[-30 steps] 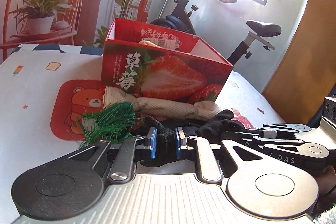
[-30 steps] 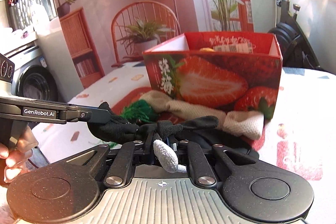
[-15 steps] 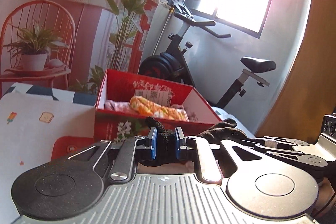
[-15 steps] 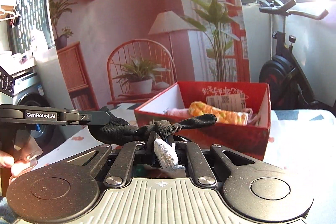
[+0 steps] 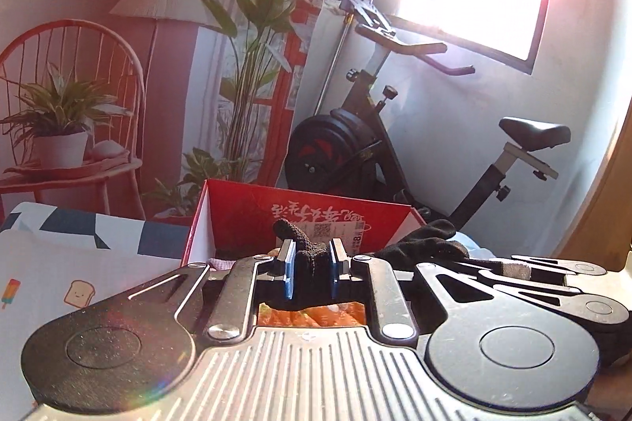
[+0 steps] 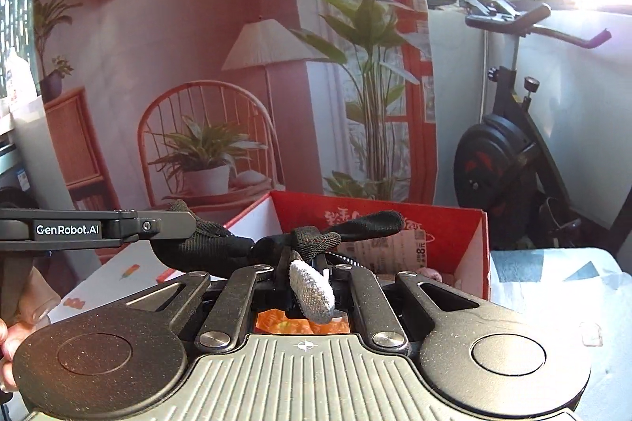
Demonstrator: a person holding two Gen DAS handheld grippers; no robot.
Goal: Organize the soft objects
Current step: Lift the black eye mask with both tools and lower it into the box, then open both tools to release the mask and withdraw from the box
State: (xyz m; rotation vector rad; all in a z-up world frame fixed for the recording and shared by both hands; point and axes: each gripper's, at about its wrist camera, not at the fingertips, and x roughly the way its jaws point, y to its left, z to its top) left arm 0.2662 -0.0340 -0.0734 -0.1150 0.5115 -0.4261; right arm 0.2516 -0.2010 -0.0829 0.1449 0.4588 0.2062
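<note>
Both grippers hold one black knitted glove stretched between them, above the open red strawberry box [image 5: 245, 207]. My left gripper [image 5: 310, 269] is shut on one end of the glove [image 5: 306, 255]; the rest runs right toward the right gripper's fingers [image 5: 513, 269]. In the right wrist view my right gripper [image 6: 306, 269] is shut on the glove [image 6: 213, 247], whose grey fingertip [image 6: 312, 288] hangs down. The left gripper's fingers [image 6: 166, 223] enter from the left. The box [image 6: 446, 235] holds an orange patterned cloth [image 5: 312, 314] and something pink [image 6: 428, 273].
The box stands on a table with a white printed cloth [image 5: 59, 282]. An exercise bike [image 5: 355, 152] stands behind the table by a bright window. A wall poster with a chair and plants [image 6: 205, 144] fills the background. A hand [image 6: 23, 302] holds the left gripper.
Both grippers have lifted the black glove off the table and carried it up and forward over the box. The beige and green items in front of the box have dropped out of view.
</note>
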